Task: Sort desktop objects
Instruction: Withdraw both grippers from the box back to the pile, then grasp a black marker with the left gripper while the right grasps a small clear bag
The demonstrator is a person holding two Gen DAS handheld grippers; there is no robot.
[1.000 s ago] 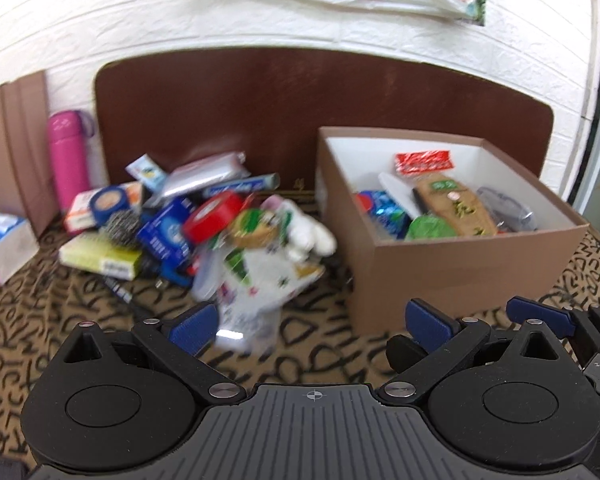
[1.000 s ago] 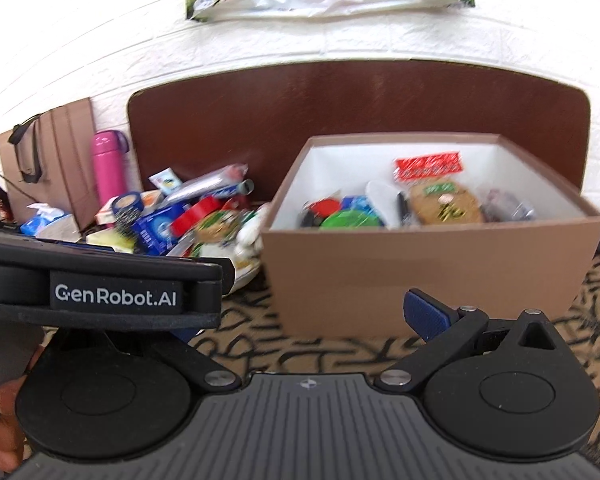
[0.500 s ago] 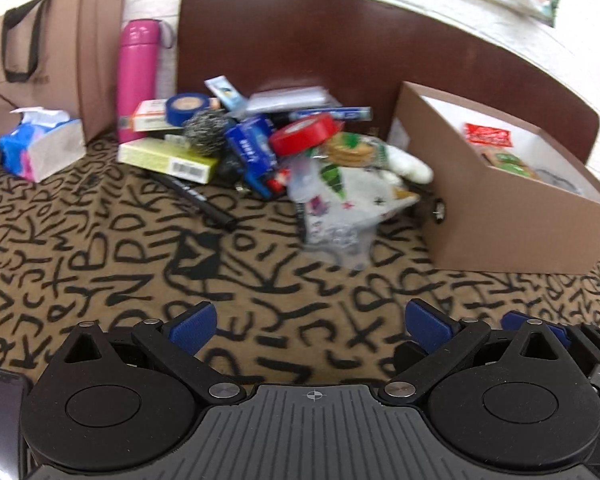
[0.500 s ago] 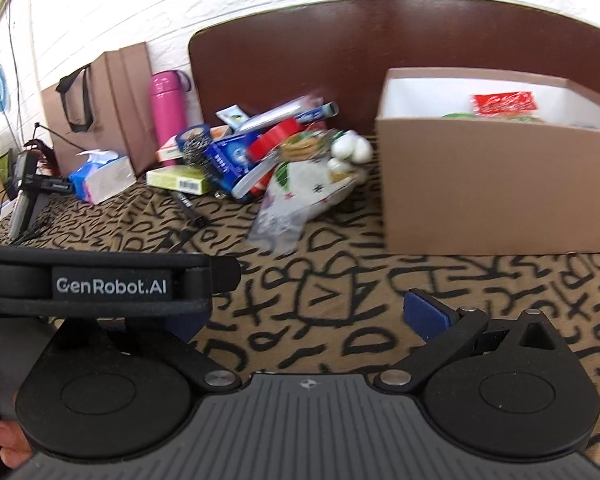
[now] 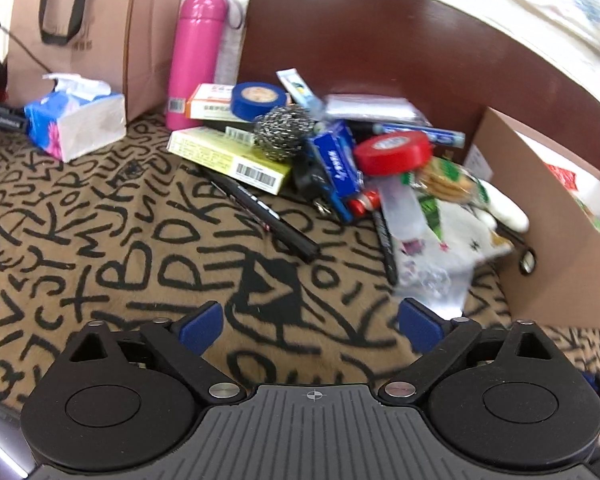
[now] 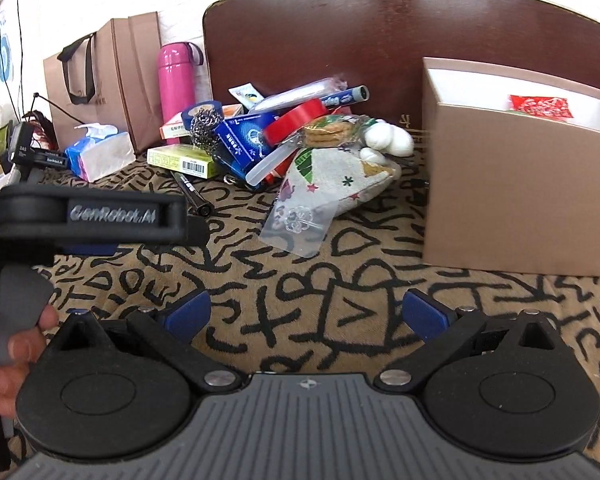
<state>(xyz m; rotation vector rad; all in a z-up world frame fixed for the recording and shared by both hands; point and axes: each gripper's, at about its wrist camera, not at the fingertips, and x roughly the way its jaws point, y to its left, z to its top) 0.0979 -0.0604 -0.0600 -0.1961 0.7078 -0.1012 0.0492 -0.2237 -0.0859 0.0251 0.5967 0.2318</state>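
A pile of small objects lies on the patterned cloth: a red tape roll (image 5: 392, 153), a blue tape roll (image 5: 257, 99), a steel scourer (image 5: 285, 132), a yellow-green box (image 5: 228, 160), a black marker (image 5: 262, 216), a cookie pack (image 5: 446, 178) and a printed pouch (image 5: 440, 248). The pile also shows in the right wrist view, with the red tape (image 6: 296, 120) and the pouch (image 6: 332, 184). A cardboard box (image 6: 512, 196) stands to its right. My left gripper (image 5: 310, 322) is open and empty, short of the pile. My right gripper (image 6: 306, 314) is open and empty, in front of the pouch.
A pink flask (image 5: 194, 60), a brown paper bag (image 5: 84, 32) and a tissue pack (image 5: 74, 120) stand at the back left. A dark wooden board (image 6: 380, 40) leans on the wall behind the pile. The left gripper's body (image 6: 92, 216) crosses the right wrist view's left side.
Both grippers have swung left and lower, away from the cardboard box and toward the pile. Both stay open and empty. The objects have not moved.
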